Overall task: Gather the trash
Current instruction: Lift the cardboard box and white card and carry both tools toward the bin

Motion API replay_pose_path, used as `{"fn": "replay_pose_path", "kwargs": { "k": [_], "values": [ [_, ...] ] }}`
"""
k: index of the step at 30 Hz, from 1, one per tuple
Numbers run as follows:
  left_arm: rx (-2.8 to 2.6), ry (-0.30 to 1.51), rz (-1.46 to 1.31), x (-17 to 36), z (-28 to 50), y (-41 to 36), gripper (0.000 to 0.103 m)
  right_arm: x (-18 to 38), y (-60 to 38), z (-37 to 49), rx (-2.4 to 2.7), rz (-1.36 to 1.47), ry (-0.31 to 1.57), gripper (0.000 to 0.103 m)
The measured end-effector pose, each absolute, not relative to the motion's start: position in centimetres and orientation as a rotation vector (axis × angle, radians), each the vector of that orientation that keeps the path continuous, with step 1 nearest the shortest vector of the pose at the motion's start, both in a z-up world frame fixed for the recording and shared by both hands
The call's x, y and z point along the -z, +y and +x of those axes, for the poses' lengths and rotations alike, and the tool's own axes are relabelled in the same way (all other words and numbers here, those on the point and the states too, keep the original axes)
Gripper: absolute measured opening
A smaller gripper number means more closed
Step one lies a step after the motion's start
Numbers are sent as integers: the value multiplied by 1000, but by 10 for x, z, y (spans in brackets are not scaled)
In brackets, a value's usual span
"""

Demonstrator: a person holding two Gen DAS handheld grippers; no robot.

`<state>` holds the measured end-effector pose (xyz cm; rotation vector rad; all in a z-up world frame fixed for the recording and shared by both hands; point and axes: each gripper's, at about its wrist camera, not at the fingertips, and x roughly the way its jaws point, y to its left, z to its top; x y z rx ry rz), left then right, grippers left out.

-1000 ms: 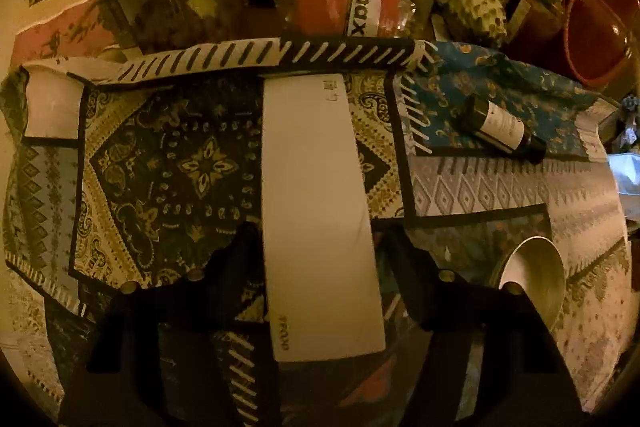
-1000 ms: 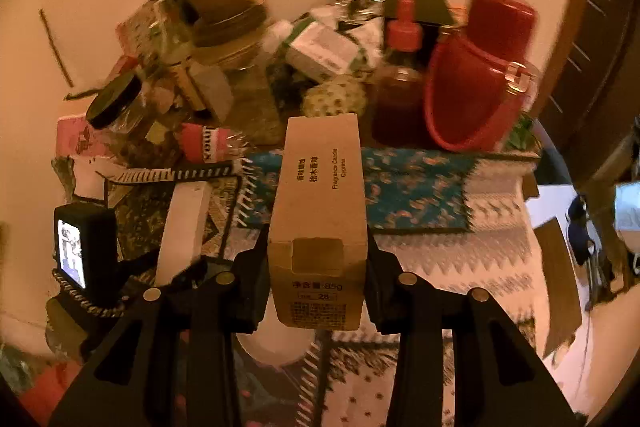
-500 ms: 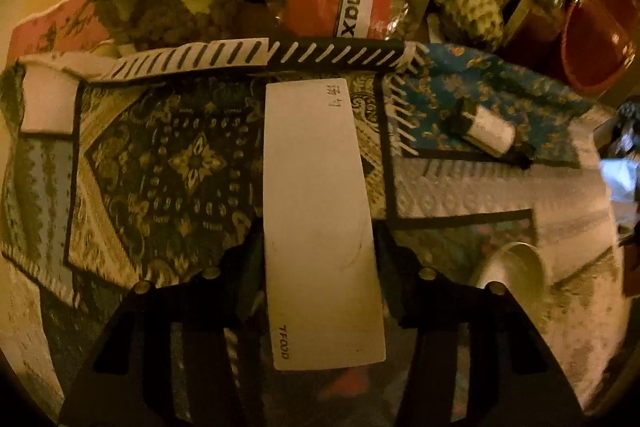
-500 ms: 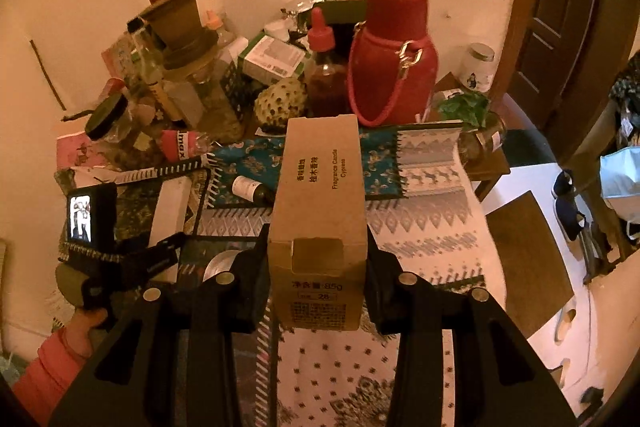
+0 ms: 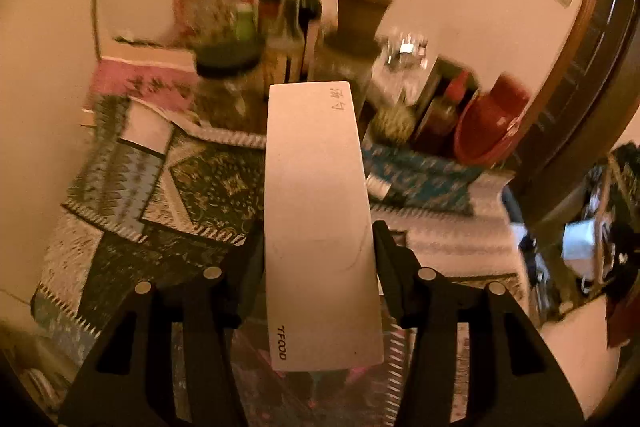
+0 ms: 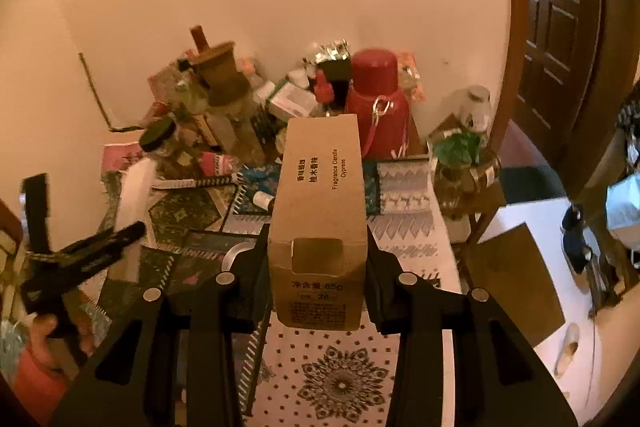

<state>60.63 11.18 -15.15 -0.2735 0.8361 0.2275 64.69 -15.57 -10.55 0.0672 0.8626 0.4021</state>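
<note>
Above the patterned cloth (image 5: 192,187), left fingers (image 5: 318,247) clamp a flat white sleeve (image 5: 316,211), right fingers (image 6: 316,255) a kraft carton (image 6: 320,203).

1. Left wrist: looking steeply down along the left gripper (image 5: 318,247), close above the cloth-covered counter (image 5: 192,187).
2. Right wrist: higher, farther back.
3. Shared: counter (image 6: 404,195), red flask (image 6: 376,103).

A table (image 6: 420,379) spread with patterned cloths (image 6: 188,207) carries clutter at twelve o'clock: a red flask (image 6: 376,107), jars, bottles, and a small bottle (image 6: 262,199) lying nearer centre.
</note>
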Motion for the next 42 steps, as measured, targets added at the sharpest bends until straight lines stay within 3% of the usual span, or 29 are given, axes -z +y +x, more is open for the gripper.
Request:
{"fn": "replay_pose_path", "kwargs": {
  "k": [5,18,33,42],
  "values": [
    [-247,714,-249,98,555,90,51,85,-167,631,-430,49,812,36],
    [-190,504,-195,27,433,78,51,37,-174,532,-418,76,663,36],
    [-41,488,-146,25,242,94,51,22,-146,338,-350,115,617,36],
    [25,553,-160,38,190,85,51,27,-146,275,-326,107,673,36]
  ]
}}
